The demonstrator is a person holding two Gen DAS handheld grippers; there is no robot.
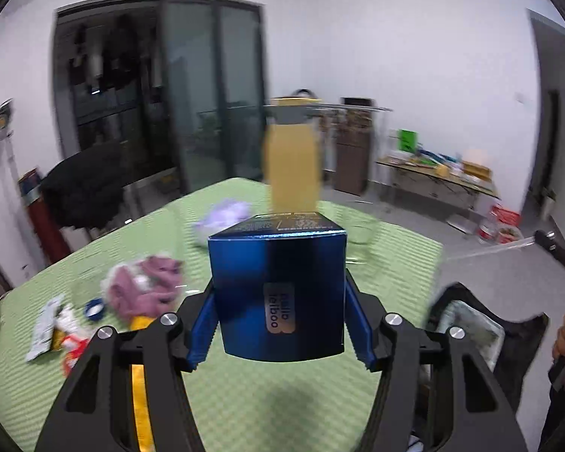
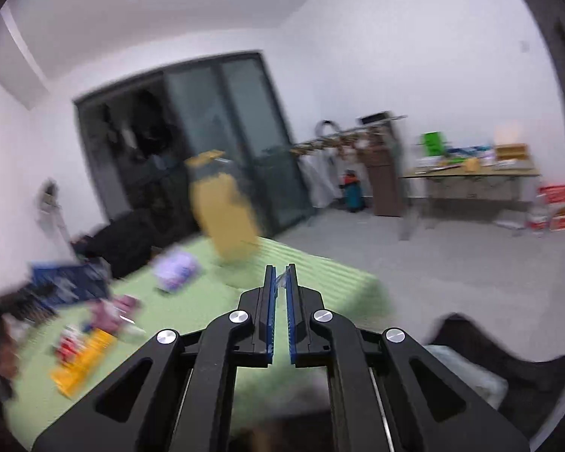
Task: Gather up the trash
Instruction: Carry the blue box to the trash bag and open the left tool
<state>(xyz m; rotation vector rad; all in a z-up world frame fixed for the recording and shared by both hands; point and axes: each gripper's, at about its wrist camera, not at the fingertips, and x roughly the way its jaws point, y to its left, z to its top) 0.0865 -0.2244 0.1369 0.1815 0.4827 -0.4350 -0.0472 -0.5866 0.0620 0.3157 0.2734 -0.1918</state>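
A: Box (image 1: 278, 293) looks like thin blue card, probably light and easy to crush, and it sits clamped between the left gripper (image 1: 280, 324) fingers, above the green table (image 1: 245, 406).

B: Held by its two flat sides, which seems the best grip. And the right gripper (image 2: 281, 312)?

A: Clenched; a clear scrap may be at its tips, too blurred to tell. The black bag (image 1: 508, 324) gapes just beside the table.
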